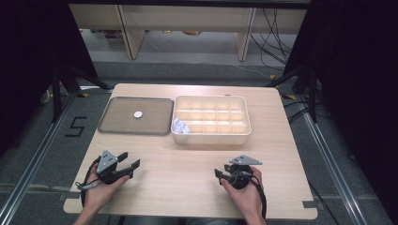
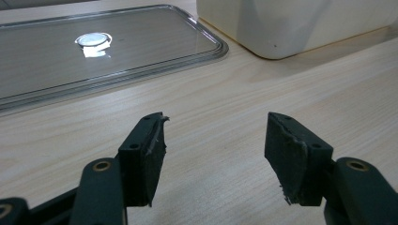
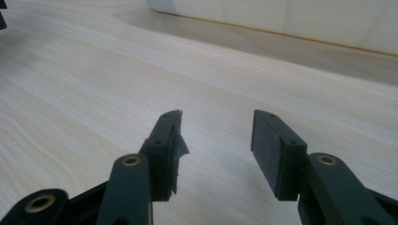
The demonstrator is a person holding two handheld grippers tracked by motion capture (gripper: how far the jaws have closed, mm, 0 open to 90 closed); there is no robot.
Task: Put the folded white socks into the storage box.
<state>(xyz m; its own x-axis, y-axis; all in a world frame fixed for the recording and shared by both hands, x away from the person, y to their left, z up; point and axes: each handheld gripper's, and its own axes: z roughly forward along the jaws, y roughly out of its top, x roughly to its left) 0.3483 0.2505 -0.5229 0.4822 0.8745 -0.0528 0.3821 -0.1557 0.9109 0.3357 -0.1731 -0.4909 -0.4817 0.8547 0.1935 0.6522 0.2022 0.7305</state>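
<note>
Both hands low on the pale wooden table point(image 1: 187, 159), near its front edge. The left gripper point(image 1: 131, 161) has its jaws spread wide, nothing between them, pointing toward the clear flat rectangular plastic lid point(image 1: 136, 116). That lid lies flat at the back left, a small round white disc point(image 1: 138, 114) at its centre, just beside the cream plastic compartment box point(image 1: 210, 136). Something white and crumpled point(image 1: 180, 125) sits in the box's near-left cell. The right gripper point(image 1: 219, 176) is wide too, empty.
</note>
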